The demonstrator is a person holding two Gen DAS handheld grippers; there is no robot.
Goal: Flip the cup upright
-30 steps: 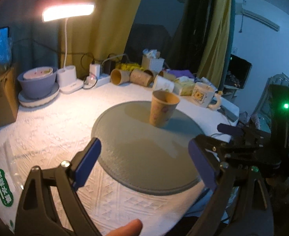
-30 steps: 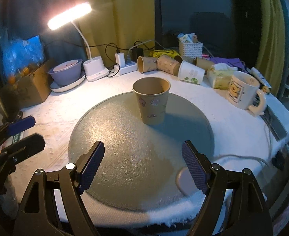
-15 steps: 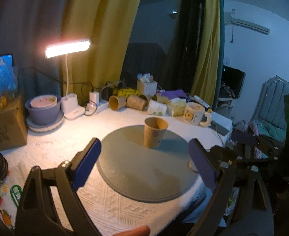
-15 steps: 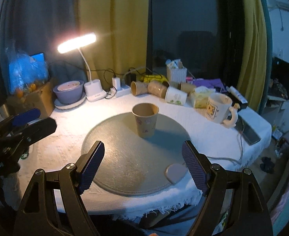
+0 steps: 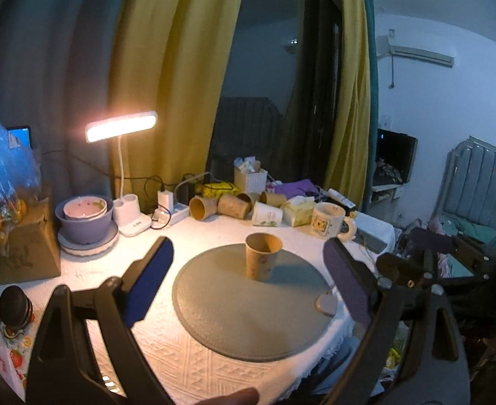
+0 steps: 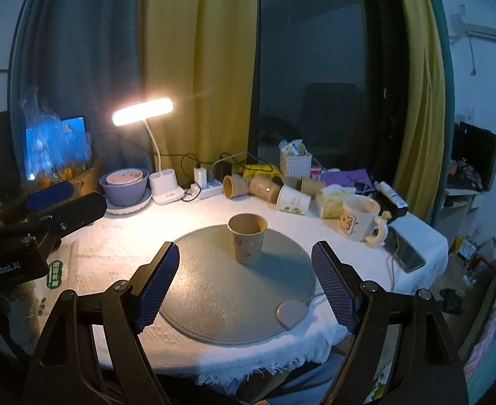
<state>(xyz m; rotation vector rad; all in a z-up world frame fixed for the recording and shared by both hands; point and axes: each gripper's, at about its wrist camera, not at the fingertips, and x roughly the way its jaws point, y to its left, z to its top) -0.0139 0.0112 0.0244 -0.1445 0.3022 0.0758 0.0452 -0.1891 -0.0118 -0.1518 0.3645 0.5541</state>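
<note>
Right wrist view: both grippers (image 6: 244, 283) gape empty, well back from upright cup (image 6: 247, 238).

Dim — desk lamp (image 5: 121, 129) glare (fisheye-warped)

Brown paper cup (image 6: 247, 243), faint printed motifs; grey round mat (image 6: 221, 300); white textured tablecloth (image 6: 106, 253); yellow curtain (image 6: 194, 67)
</note>
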